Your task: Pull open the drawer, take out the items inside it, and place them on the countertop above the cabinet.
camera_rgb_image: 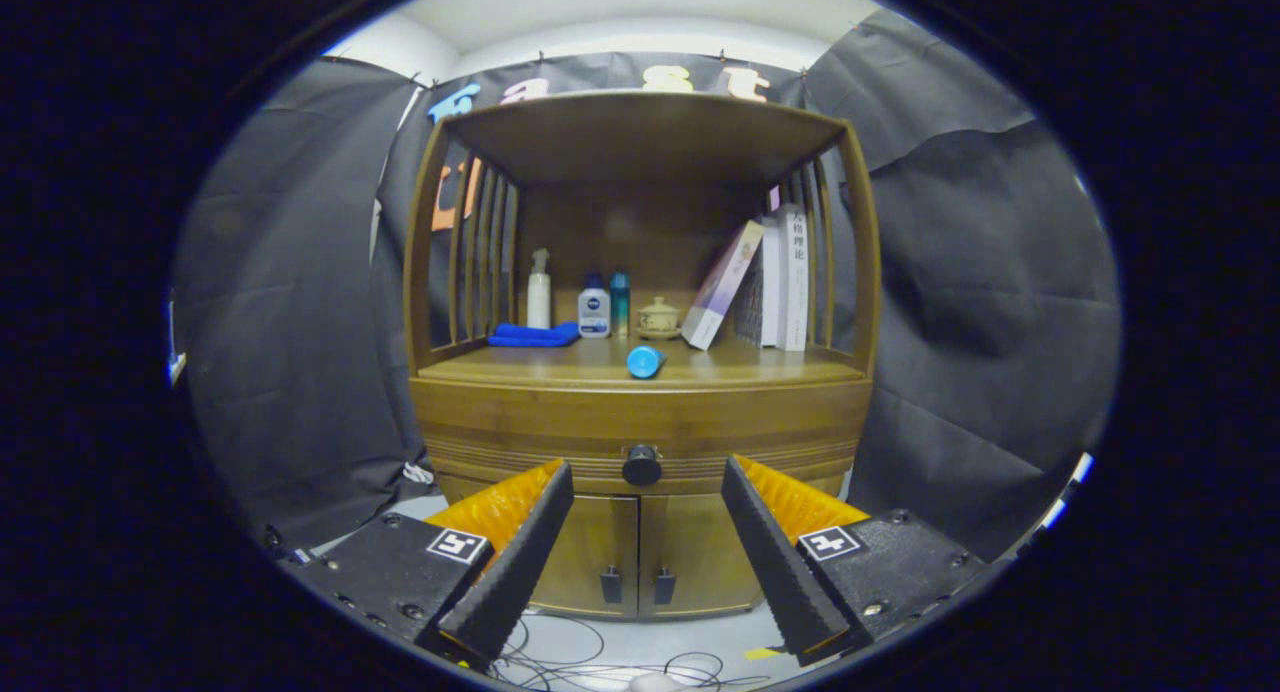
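Note:
A wooden cabinet (640, 412) stands straight ahead of me. Its drawer (520, 447) is closed, with a dark round knob (641, 465) at its middle. My gripper (647, 469) is open and holds nothing; its orange-and-black fingers (530, 517) flank the knob at a distance, short of it. On the countertop (560, 364) above the drawer lies a small blue cylinder (645, 361), near the front edge. What the drawer holds is hidden.
Further back on the countertop are a blue cloth (533, 334), a spray bottle (539, 290), two small bottles (594, 312), a lidded pot (658, 317) and leaning books (760, 284). Two lower doors (640, 557) sit under the drawer. Cables (600, 662) lie on the floor.

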Demonstrator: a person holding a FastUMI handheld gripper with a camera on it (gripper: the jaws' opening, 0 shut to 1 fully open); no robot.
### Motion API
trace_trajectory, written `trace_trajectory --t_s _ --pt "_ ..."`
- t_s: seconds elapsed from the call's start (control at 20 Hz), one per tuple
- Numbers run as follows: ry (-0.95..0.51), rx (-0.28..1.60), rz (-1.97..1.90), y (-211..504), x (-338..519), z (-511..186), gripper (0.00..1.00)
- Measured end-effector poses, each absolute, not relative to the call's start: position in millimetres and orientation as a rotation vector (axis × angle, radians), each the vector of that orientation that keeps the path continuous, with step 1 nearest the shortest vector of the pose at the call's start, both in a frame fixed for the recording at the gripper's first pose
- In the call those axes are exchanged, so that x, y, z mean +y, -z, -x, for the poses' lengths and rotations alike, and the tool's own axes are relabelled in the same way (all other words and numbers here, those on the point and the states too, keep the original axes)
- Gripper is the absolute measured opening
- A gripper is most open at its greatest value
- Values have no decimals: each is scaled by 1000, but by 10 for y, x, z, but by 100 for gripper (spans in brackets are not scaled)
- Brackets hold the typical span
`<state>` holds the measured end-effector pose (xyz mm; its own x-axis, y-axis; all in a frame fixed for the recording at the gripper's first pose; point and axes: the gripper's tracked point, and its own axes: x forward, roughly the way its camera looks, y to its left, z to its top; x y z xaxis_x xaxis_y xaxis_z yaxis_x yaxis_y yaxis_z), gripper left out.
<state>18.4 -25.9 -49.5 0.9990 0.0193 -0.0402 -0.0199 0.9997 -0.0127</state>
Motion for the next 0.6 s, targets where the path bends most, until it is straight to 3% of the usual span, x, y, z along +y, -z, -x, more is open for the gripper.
trace_trajectory --t_s 0.6 --pt "-38 -72 7 327 -168 656 98"
